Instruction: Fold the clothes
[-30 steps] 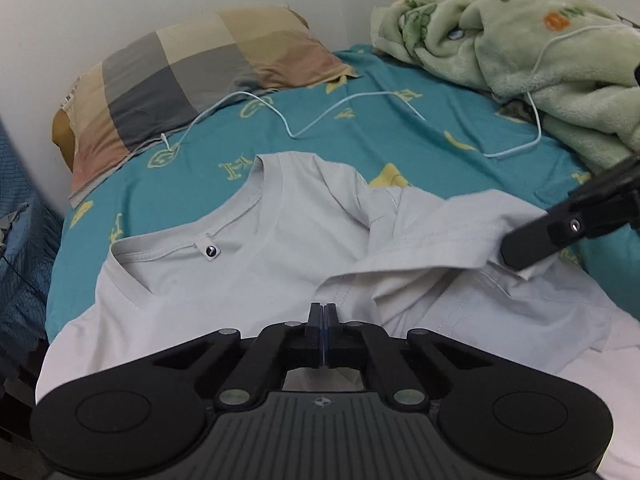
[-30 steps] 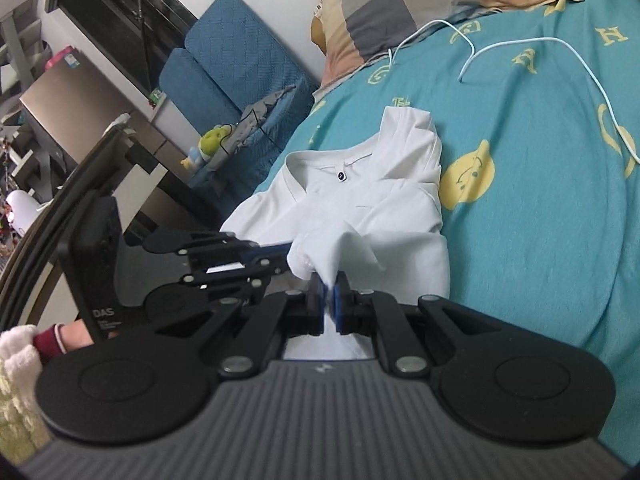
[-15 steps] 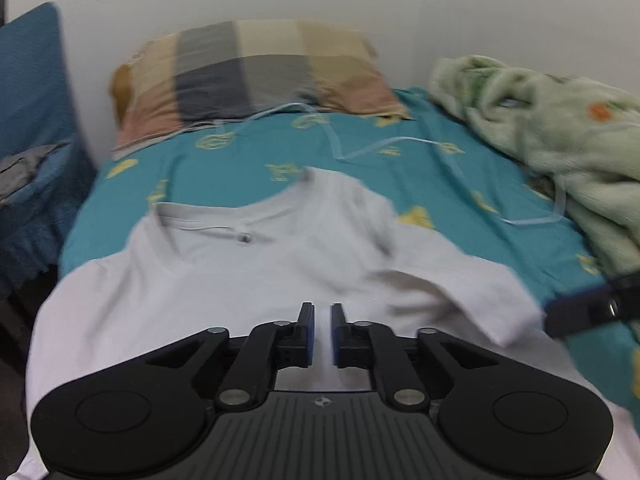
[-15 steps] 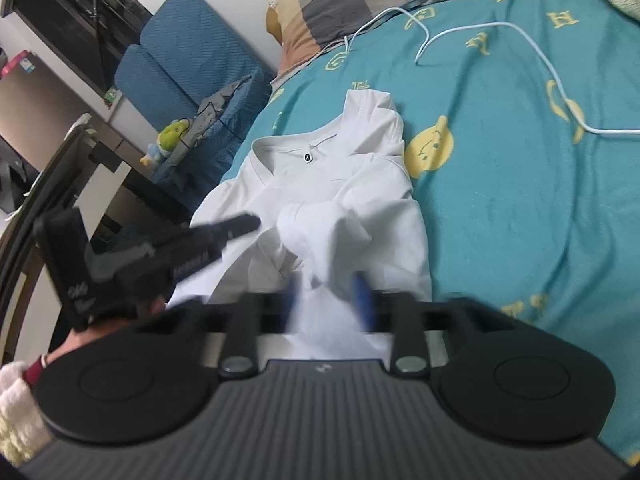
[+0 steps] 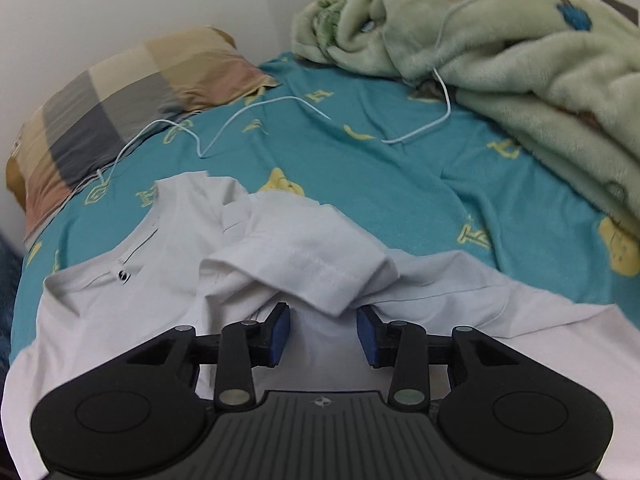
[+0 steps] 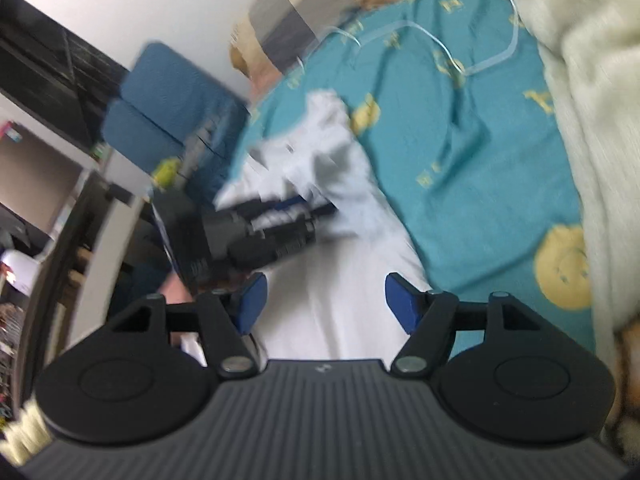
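Shirt lies just beyond the left tool's parted jaws

Landmark: the white T-shirt on the bed. To its right lies bare teal sheet, passable. Beyond that the green blanket heaps up. Behind the shirt a white cable trails across the sheet, and the checked pillow blocks the back-left.
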A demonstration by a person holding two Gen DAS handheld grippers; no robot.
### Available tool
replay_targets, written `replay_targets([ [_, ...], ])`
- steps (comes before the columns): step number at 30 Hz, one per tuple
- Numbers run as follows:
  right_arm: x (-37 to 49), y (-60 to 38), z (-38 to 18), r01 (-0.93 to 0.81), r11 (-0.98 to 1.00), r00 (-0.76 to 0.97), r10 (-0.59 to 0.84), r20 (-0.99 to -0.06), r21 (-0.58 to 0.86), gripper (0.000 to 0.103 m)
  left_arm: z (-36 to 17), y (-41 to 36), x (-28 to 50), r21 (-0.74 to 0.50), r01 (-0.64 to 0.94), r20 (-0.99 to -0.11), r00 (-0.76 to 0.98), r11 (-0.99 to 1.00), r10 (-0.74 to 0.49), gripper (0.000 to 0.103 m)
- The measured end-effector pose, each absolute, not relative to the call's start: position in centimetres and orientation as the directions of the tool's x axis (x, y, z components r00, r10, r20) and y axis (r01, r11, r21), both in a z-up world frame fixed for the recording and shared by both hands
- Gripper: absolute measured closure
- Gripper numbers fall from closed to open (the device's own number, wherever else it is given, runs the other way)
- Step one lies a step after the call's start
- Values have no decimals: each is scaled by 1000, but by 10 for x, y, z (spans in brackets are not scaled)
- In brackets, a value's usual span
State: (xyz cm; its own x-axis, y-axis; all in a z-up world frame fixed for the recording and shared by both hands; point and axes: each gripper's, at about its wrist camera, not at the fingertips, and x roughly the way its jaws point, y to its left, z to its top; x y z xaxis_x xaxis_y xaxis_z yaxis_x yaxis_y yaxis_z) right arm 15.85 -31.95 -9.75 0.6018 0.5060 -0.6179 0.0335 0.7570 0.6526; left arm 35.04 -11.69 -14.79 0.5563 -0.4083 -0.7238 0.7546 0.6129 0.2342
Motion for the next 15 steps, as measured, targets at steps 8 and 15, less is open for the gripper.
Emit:
replay_targets([
  [8,183,-299,-109,-55,795,556,527,-642,605,34,-153,-118,364,231,790,-692,544,567,-475,40],
  [15,187,-305,-121,7,778,525,531,-665,628,34,-147,-123,353,161,834,-742,455,528,-492,94],
])
